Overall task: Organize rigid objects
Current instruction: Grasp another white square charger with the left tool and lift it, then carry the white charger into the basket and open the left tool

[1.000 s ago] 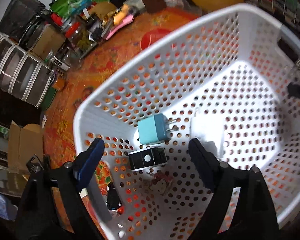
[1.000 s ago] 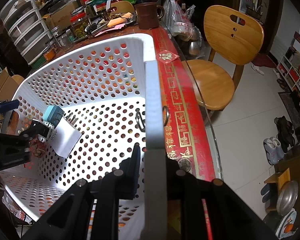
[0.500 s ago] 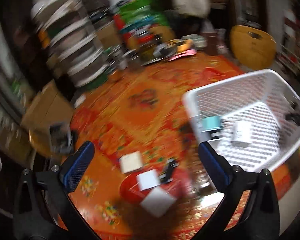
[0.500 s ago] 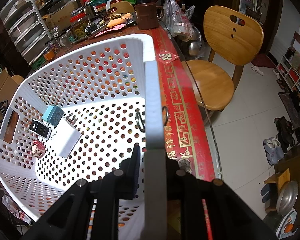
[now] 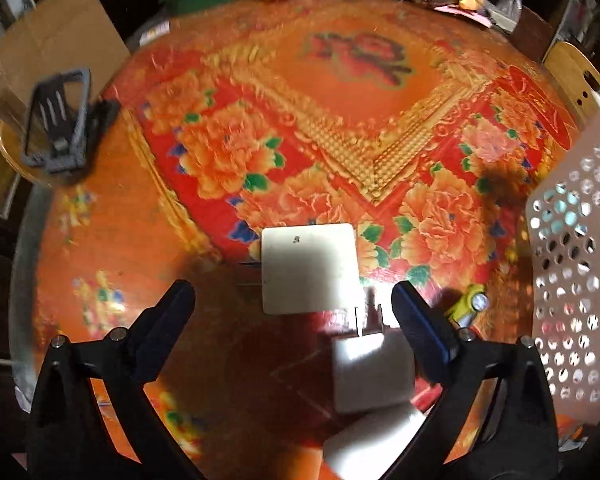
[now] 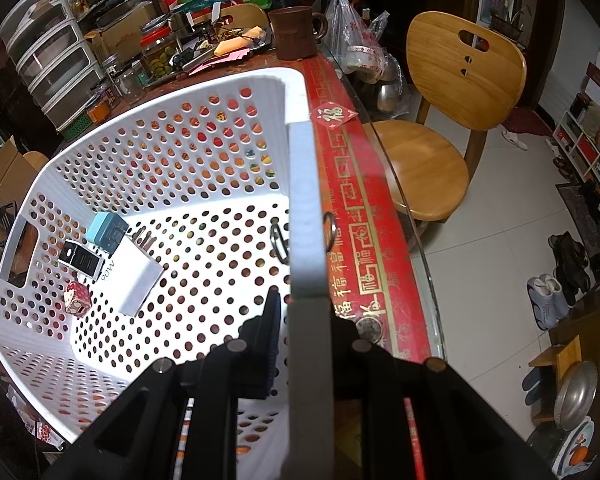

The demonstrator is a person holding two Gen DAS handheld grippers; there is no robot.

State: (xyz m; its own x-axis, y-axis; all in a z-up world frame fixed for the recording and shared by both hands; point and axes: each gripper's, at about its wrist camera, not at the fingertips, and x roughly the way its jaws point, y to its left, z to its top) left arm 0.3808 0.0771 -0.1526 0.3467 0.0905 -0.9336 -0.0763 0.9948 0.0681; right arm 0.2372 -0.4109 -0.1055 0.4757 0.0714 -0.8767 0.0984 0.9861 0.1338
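Observation:
My left gripper (image 5: 292, 304) is open and empty, low over the orange floral table. A flat white square charger (image 5: 309, 267) lies just ahead between its fingers. A white plug cube (image 5: 374, 372) and another white block (image 5: 364, 440) lie by the right finger. My right gripper (image 6: 306, 320) is shut on the rim of the white perforated basket (image 6: 300, 184). Inside the basket lie a light-blue charger (image 6: 107, 230), a black-and-white charger (image 6: 80, 261), a white charger (image 6: 138, 280) and a small red patterned cube (image 6: 76, 303).
The basket's wall (image 5: 572, 264) stands at the right in the left wrist view, with a small yellow-green item (image 5: 470, 304) beside it. A grey phone stand (image 5: 60, 120) sits at the table's far left edge. Jars, drawers and clutter line the back. A wooden chair (image 6: 440, 120) stands right.
My left gripper has left the basket interior, swung left and come down over the table near the white chargers. My right gripper has stayed shut on the basket rim.

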